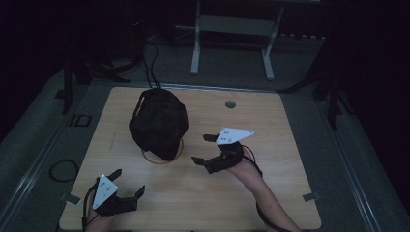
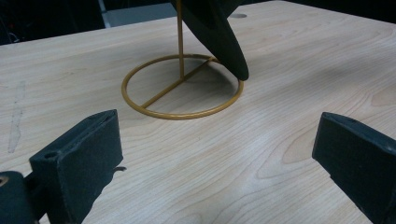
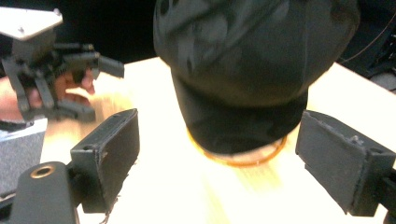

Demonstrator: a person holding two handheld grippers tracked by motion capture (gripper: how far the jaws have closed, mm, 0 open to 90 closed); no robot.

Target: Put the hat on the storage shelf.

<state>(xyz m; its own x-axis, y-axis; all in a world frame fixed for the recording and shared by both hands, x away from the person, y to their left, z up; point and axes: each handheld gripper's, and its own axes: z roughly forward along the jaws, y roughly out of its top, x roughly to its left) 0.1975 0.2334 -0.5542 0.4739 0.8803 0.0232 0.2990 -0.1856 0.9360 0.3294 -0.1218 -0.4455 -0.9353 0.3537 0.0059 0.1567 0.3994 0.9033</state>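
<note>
Cap (image 1: 158, 123), black, is hung on a yellow wire stand (image 1: 163, 157) on the worktop (image 1: 270, 193), just ahead of the right gripper (image 1: 205, 148) and farther beyond the left gripper (image 1: 127, 183), both held with jaws apart, seemingly for reaching it.

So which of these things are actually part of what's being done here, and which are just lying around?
Likely part of the job:
black cap
gold wire stand it sits on
right gripper, open, closest to the cap
left gripper, open

Just lying about:
round hole in the wooden table
cable loop on the floor
white frame behind
</note>
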